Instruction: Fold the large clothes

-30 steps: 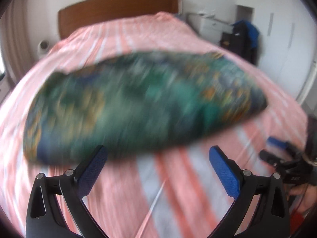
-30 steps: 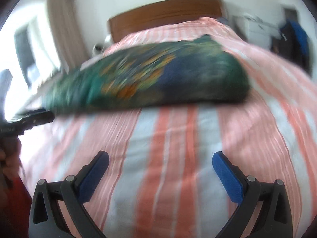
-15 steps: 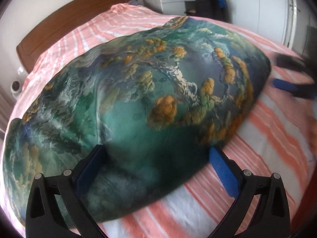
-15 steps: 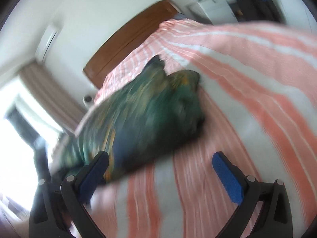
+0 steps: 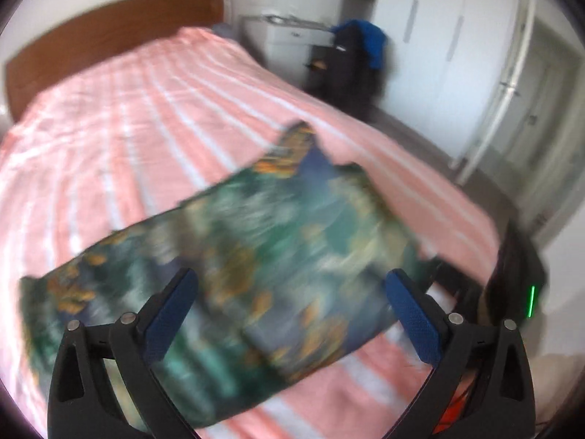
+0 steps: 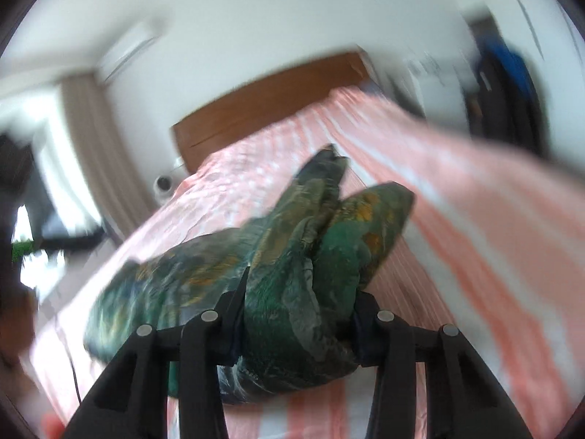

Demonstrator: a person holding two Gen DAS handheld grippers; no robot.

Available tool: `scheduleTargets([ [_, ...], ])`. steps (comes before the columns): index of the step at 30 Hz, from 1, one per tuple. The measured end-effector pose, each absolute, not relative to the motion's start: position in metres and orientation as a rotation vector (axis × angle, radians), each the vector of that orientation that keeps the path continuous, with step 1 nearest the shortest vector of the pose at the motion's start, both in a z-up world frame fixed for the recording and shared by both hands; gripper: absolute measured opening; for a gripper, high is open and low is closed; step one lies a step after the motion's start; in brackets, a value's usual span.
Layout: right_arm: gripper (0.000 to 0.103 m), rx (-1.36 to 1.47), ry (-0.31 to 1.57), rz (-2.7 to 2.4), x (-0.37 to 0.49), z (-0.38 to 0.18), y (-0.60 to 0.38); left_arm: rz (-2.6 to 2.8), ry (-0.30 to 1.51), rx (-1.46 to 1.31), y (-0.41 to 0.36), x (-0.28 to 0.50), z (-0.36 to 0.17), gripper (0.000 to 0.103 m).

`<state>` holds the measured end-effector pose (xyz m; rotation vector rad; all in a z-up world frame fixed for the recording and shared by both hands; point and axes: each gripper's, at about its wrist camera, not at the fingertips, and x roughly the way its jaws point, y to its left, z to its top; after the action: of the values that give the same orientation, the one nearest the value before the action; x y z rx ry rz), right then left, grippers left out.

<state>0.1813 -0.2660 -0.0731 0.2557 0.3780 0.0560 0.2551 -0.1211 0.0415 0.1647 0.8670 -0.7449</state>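
Note:
A large green and blue garment with orange print (image 5: pixel 256 263) lies folded on the pink striped bed (image 5: pixel 146 117). My left gripper (image 5: pixel 289 300) is open and empty, just above the garment's near edge. My right gripper (image 6: pixel 298 303) is shut on a bunched end of the garment (image 6: pixel 303 274), which fills the space between the jaws. The rest of the cloth trails left across the bed (image 6: pixel 475 219). Both views are blurred by motion.
A wooden headboard (image 5: pixel 109 25) stands at the far end of the bed. A white cabinet (image 5: pixel 289 44) and a chair with dark and blue clothes (image 5: pixel 358 55) stand to the right, by white wardrobe doors (image 5: pixel 457 55). A curtain (image 6: pixel 91 139) hangs at left.
My right gripper has closed on the end of the garment, having been open half a second ago. My left gripper has drawn back from the cloth and stays open.

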Motion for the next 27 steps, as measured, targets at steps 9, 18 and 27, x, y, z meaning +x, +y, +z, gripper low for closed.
scheduleTargets([
  [9,0.042,-0.265,0.267,0.13,0.142,-0.064,-0.14,-0.737,0.963,0.28,-0.161,0.26,0.034,0.102],
  [18,0.045,-0.291,0.252,0.177,0.132,-0.06,-0.116,-0.56,0.907,0.371,-0.145,0.254,0.039,0.025],
  [27,0.085,-0.004,0.297,0.225,0.09,-0.078,-0.189,-0.458,0.909,0.157,0.0,0.297,0.062,0.025],
])
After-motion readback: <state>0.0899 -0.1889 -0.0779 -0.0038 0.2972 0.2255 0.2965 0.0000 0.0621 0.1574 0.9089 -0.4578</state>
